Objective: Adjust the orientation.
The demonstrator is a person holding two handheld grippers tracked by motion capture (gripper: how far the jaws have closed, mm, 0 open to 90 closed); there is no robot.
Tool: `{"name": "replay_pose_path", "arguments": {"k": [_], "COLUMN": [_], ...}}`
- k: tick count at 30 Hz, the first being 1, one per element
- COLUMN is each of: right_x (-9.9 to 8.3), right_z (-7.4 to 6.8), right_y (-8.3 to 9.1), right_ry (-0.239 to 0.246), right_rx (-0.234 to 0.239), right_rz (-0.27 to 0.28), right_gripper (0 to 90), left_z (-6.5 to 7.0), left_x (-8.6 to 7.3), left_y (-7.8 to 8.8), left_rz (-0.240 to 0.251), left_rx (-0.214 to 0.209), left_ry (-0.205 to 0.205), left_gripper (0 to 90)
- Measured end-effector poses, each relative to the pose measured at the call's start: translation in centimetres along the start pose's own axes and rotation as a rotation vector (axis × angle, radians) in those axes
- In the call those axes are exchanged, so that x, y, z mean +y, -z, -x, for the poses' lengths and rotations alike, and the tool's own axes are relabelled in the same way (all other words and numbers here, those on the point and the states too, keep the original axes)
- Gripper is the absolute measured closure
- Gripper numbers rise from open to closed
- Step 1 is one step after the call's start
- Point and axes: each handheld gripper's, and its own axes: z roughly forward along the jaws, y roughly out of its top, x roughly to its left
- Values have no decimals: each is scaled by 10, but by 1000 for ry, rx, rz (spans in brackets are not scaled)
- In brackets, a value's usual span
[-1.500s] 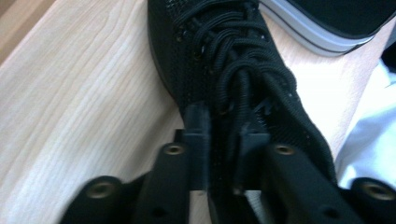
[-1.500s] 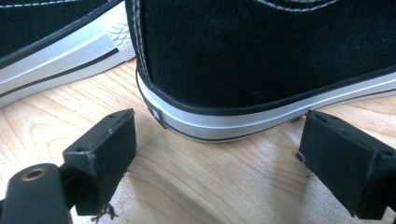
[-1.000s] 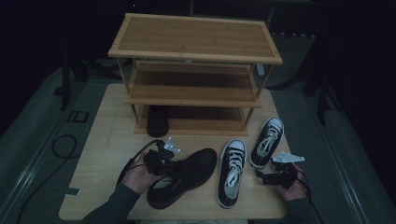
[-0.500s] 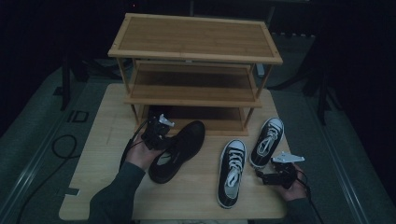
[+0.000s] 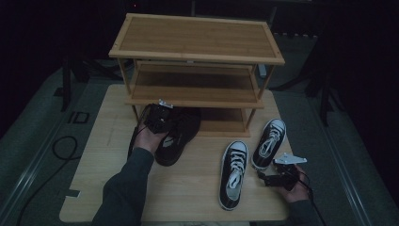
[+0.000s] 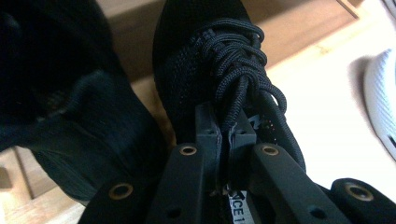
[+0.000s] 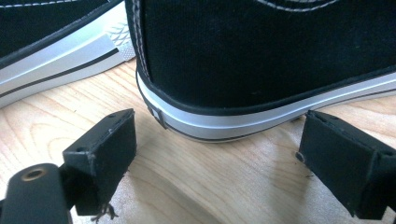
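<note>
Black mesh shoe (image 5: 178, 135), black-and-white sneakers (image 5: 233, 172), light wooden rack (image 5: 197, 52) and table (image 5: 188, 188).

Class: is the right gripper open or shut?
Open: the right gripper has its jaws wide apart, nothing between them, just short of the sneaker.

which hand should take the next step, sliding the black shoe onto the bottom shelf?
Left. The left tongs are already shut on the black shoe, whose toe sits at the rack's bottom shelf. The right tongs are open, down by the heel of a black-and-white sneaker, far from the shelf.
</note>
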Motion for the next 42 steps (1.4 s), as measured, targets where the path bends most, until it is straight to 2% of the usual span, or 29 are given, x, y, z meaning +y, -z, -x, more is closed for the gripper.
{"name": "replay_pose_path", "arguments": {"k": [5, 8, 9, 10, 11, 12, 13, 16, 18, 21, 26, 29, 33, 34, 39, 40, 42], "right_x": [0, 0, 0, 0, 0, 0, 0, 0, 0, 0, 0, 0, 0, 0, 0, 0, 0], "right_z": [0, 0, 0, 0, 0, 0, 0, 0, 0, 0, 0, 0, 0, 0, 0, 0, 0], "right_y": [0, 0, 0, 0, 0, 0, 0, 0, 0, 0, 0, 0, 0, 0, 0, 0, 0], "right_ry": [0, 0, 0, 0, 0, 0, 0, 0, 0, 0, 0, 0, 0, 1, 0, -1, 0], "right_rx": [0, 0, 0, 0, 0, 0, 0, 0, 0, 0, 0, 0, 0, 0, 0, 0, 0], "right_rz": [0, 0, 0, 0, 0, 0, 0, 0, 0, 0, 0, 0, 0, 0, 0, 0, 0], "right_gripper": [111, 111, 111, 111, 111, 111, 111, 111, 111, 111, 111, 111, 111, 111, 111, 111, 110], "left_z": [-8, -9, -9, -8, -9, -10, -11, -11, -9, -6, -3, -4, -4, -5, -11, -13, -12], "left_x": [0, -1, -2, -3, -4, -5, -6, -9, -12, -21, -37, -45, -55, -62, -76, -81, -81], "left_y": [-1, -4, -5, -6, -7, -6, -5, 2, 9, 22, 42, 51, 58, 61, 65, 70, 73], "left_rz": [43, 35, 34, 29, 32, 41, 42, 47, 65, 92, 142, 144, 133, 128, 168, 199, 194], "left_rx": [31, 40, 30, 54, 57, 34, 31, 28, 1, -16, -52, -63, -55, -52, -94, -106, -93], "left_ry": [71, 69, 68, 58, 54, 70, 71, 58, 53, 46, 46, 44, 24, 20, 53, 73, 66], "left_gripper": [868, 866, 863, 856, 853, 844, 826, 693, 663, 633, 624, 635, 696, 696, 732, 732, 733]}}
